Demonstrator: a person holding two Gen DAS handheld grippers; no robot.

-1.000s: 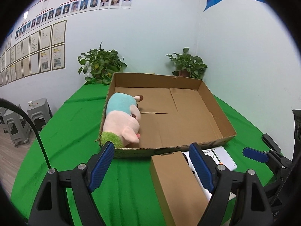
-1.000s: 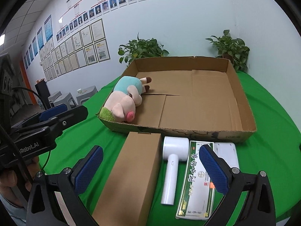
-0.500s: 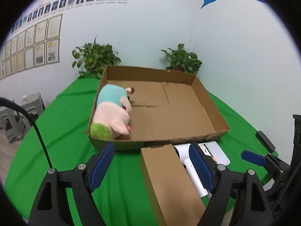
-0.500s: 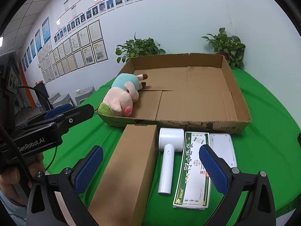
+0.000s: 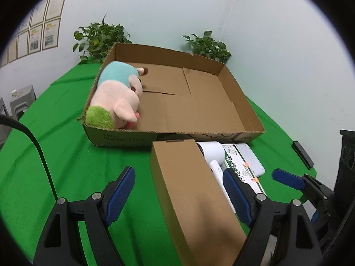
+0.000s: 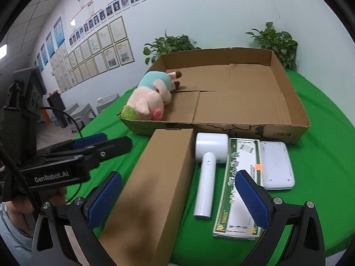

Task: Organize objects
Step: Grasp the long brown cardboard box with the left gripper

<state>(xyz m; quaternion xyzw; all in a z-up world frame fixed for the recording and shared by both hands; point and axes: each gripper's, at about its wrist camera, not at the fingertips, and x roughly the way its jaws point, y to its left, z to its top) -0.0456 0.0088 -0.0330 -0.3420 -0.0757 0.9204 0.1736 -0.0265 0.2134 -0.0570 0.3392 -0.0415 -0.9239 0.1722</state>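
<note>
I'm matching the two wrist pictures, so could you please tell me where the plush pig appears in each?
Left wrist: the plush pig lies left of centre, in the tray's near-left corner.
Right wrist: the pig sits upper-middle, same corner.
Shared landmark: the cardboard tray that holds it.

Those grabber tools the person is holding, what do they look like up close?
Each gripper has black angular plastic arms with silver screws and two ribbed blue finger pads. The left gripper carries white "GenRobot.AI" lettering and a black cable. A light blue sleeve shows.
</note>
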